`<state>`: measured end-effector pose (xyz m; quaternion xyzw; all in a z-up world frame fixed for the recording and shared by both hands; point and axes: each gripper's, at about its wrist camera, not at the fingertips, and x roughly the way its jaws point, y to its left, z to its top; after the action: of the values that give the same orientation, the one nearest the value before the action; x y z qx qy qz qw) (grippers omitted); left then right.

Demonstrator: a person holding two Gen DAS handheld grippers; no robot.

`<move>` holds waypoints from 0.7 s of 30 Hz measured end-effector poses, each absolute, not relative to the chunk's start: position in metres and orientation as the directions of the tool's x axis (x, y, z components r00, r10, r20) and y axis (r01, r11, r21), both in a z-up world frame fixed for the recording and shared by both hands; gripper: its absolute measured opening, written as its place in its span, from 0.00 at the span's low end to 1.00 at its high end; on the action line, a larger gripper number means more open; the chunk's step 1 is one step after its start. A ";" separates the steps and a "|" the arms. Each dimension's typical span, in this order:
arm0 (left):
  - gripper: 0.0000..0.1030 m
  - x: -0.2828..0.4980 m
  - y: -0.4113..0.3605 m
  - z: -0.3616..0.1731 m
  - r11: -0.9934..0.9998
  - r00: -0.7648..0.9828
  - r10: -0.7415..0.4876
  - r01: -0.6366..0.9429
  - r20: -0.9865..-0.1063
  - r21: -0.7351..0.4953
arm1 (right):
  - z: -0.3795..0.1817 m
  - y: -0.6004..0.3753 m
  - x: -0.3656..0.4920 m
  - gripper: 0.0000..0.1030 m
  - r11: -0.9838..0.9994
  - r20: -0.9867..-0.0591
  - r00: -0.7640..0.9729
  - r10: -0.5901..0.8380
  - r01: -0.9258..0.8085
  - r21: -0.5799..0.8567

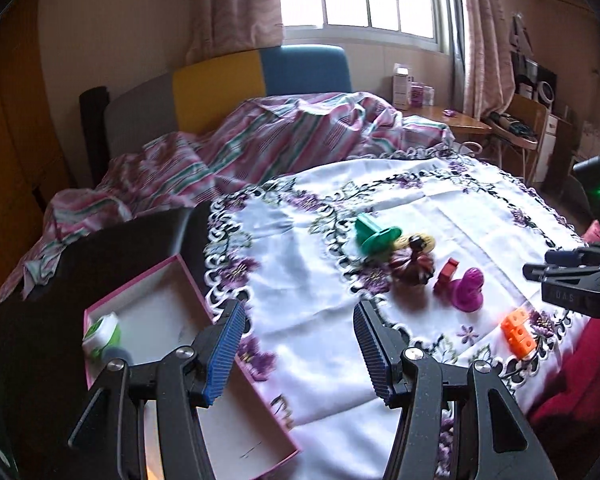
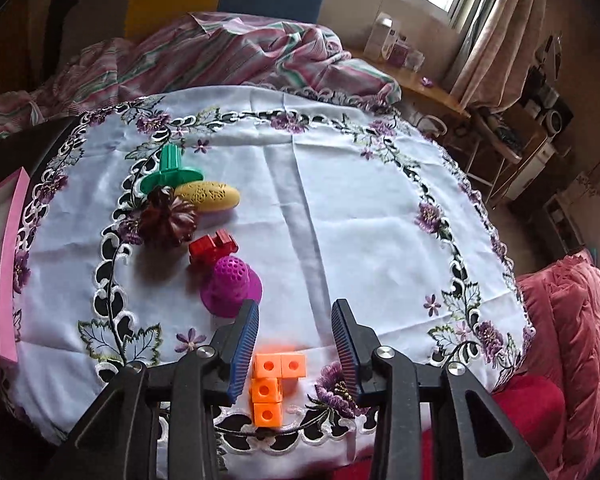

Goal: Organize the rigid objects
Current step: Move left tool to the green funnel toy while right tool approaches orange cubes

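Note:
Small toys lie on the embroidered white cloth (image 2: 340, 220): a green stand piece (image 2: 168, 170), a yellow oval (image 2: 208, 197), a dark brown flower (image 2: 168, 220), a red piece (image 2: 212, 246), a purple dotted cone (image 2: 232, 286) and orange linked cubes (image 2: 270, 382). My right gripper (image 2: 296, 344) is open, hovering over the orange cubes, which lie between its jaws. My left gripper (image 1: 300, 348) is open and empty, between the pink box (image 1: 172, 344) and the toys (image 1: 414, 266). The right gripper also shows at the right edge of the left wrist view (image 1: 580, 276).
The pink box holds a white and green jar (image 1: 102, 332) at its far left corner. A rumpled striped blanket (image 1: 240, 144) lies behind the cloth. A red quilt (image 2: 572, 340) is at the right. A wooden side table (image 1: 448, 118) with bottles stands by the window.

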<state>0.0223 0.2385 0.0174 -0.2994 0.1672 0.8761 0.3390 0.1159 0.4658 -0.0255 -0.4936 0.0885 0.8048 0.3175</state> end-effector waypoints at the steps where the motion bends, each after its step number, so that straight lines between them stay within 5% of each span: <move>1: 0.56 0.023 0.241 0.018 -0.710 -0.592 0.497 -0.698 -0.634 0.094 | -0.029 0.471 0.119 0.37 -0.780 -0.862 -0.304 0.406 -0.606 -0.154; 15: 0.56 0.029 0.288 0.016 -0.647 -0.560 0.520 -0.751 -0.644 0.131 | -0.049 0.508 0.145 0.37 -0.712 -0.916 -0.340 0.215 -0.696 0.091; 21: 0.56 0.007 0.302 -0.008 -0.645 -0.459 0.500 -0.764 -0.734 0.038 | -0.053 0.515 0.148 0.37 -0.693 -0.915 -0.364 0.171 -0.705 0.151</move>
<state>0.0070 0.3024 -0.0083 -0.3561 0.1848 0.8339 0.3789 0.1479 0.5153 -0.0527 -0.4888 0.2729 0.7795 0.2809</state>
